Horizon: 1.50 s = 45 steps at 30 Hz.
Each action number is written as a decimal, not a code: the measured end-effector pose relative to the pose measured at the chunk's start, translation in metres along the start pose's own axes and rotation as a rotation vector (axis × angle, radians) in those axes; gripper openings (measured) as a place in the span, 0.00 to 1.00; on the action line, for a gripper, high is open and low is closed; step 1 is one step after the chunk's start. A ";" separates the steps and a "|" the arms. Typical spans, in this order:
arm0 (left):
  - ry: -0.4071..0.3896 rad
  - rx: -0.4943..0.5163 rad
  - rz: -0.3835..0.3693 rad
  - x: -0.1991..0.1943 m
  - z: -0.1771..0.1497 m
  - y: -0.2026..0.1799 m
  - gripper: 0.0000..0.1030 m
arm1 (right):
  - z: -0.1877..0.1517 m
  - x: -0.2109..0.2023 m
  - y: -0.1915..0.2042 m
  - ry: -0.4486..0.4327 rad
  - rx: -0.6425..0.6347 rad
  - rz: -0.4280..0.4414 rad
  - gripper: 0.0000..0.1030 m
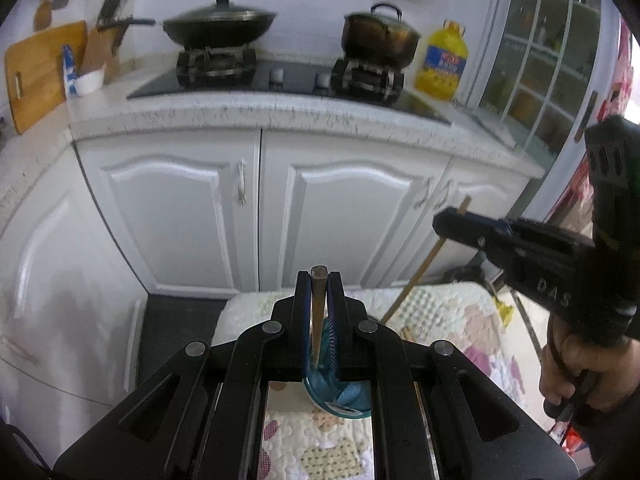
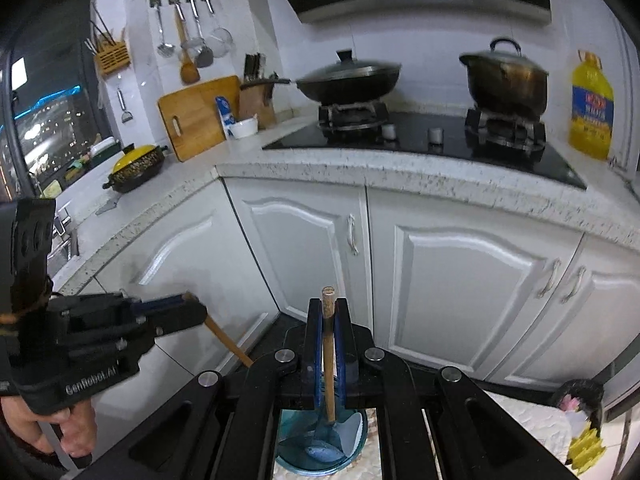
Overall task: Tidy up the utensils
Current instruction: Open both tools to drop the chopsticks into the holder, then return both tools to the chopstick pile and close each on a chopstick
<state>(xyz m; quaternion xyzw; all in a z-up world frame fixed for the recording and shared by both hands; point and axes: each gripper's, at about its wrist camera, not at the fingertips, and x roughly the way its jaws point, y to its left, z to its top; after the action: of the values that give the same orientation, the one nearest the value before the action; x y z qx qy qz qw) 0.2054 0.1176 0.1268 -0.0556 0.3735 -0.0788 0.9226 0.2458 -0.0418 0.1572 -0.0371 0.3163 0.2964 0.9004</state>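
My left gripper (image 1: 319, 278) is shut on a dark wooden handle (image 1: 318, 312) that points up between its pads. The handle's lower end hangs over a blue glass bowl (image 1: 352, 400). My right gripper (image 2: 329, 306) is shut on a lighter wooden handle (image 2: 329, 360), whose pale blue head (image 2: 352, 428) sits in the blue bowl (image 2: 296, 460). In the left wrist view the right gripper (image 1: 450, 220) is at the right, with its utensil's handle (image 1: 420, 276) slanting down. In the right wrist view the left gripper (image 2: 192, 312) is at the left, gripping its handle (image 2: 226, 342).
A quilted cloth (image 1: 440, 312) covers the table under the bowl. White cabinets (image 2: 460, 280) and a speckled counter (image 2: 400, 176) stand ahead, with a wok (image 2: 348, 80), a pot (image 2: 506, 80) and a yellow oil bottle (image 2: 592, 108). Ladles hang on wall hooks (image 2: 180, 0) beside a chopstick rack (image 2: 112, 56).
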 end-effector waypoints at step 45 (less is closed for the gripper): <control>0.207 0.077 -0.098 0.087 -0.225 -0.135 0.50 | -0.207 0.026 -0.151 0.387 0.218 -0.060 0.36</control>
<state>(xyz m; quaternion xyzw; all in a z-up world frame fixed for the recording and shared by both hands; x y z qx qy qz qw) 0.0962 -0.0407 -0.0712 -0.0296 0.4602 -0.1433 0.8757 0.2330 -0.2057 -0.0418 -0.0049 0.5122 0.2210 0.8300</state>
